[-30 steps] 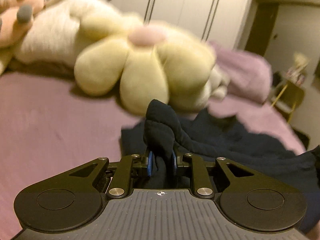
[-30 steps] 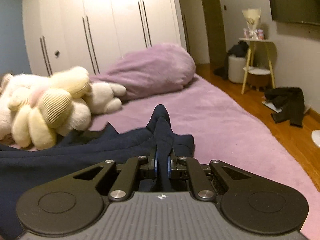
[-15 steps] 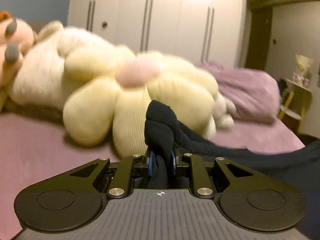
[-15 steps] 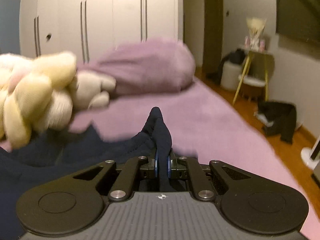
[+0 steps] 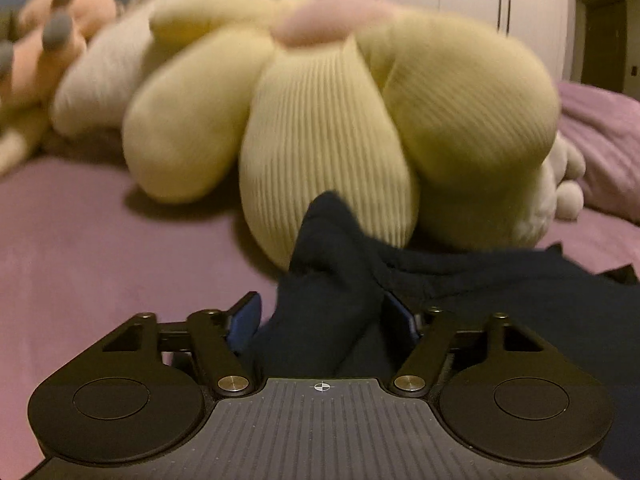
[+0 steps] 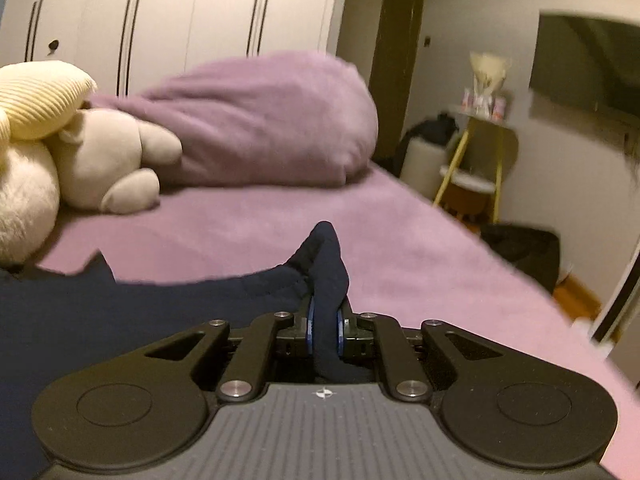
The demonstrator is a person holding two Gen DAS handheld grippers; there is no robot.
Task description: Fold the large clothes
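The big dark blue soft garment [image 5: 500,280] lies on the purple bed cover [image 5: 100,240], its top edge right by the yellow flower plush [image 5: 328,128]. The left gripper [image 5: 324,316] is opening, letting its bunch of cloth go loose between the jaws. The right gripper [image 6: 324,326] is pinched tight on its corner, likely to lay the fold flat.

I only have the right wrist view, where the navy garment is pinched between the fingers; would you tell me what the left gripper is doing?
Observer: The left gripper has its jaws opening, with a bunch of the navy garment between them, no longer pinched.
Operator: Thank you. What lies just ahead of it?
Observer: A yellow flower plush, with the cloth's tip right against one petal.
Operator: Is anything else over on that side?
Observer: Yes, a pink plush with grey claws at the far left on the purple bedcover.
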